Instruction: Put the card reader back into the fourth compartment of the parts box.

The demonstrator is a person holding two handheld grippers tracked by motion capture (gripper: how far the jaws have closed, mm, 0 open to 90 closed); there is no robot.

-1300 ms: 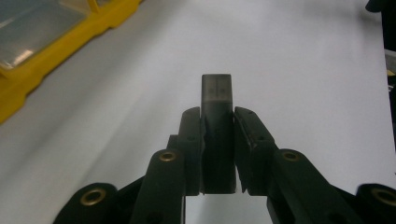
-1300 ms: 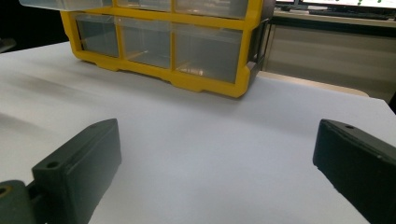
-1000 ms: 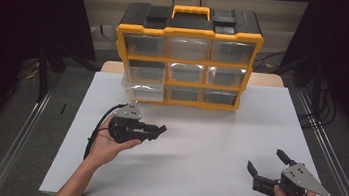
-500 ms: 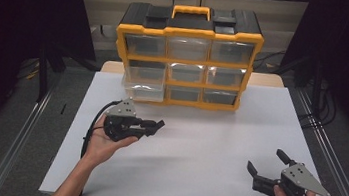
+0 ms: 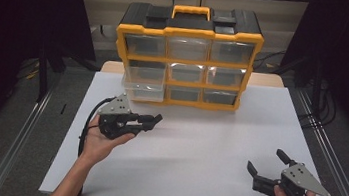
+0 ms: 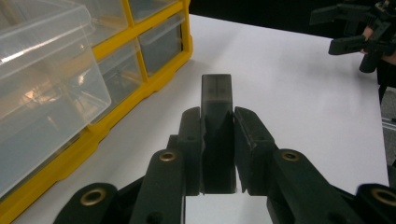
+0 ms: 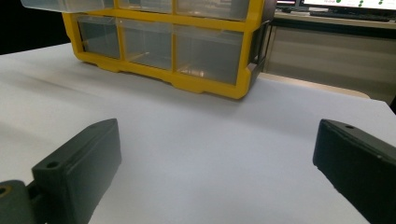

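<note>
My left gripper [image 5: 153,121] hovers over the white table [image 5: 206,147], in front of the organizer's left side, with its jaws pointing right. It is shut on a small dark rectangular block [image 6: 216,91] that sticks out past the fingertips [image 6: 191,122]. The organizer [image 5: 191,29] is yellow and black with clear drawers and stands at the table's back. Its middle-left drawer [image 5: 143,88] is pulled out and shows large and clear as the drawer [image 6: 46,70] in the left gripper view. My right gripper [image 5: 265,160] rests low at the front right, open, with nothing between its jaws [image 7: 217,140].
Bare white table surface spreads between the two grippers and in front of the organizer [image 7: 163,42]. A cable [image 5: 90,123] trails from the left gripper over the wrist. Metal rails [image 5: 20,144] run along both table sides, and the surroundings are dark.
My left gripper has risen a little and drifted slightly left with the dark block still in its jaws. The right gripper has not moved.
</note>
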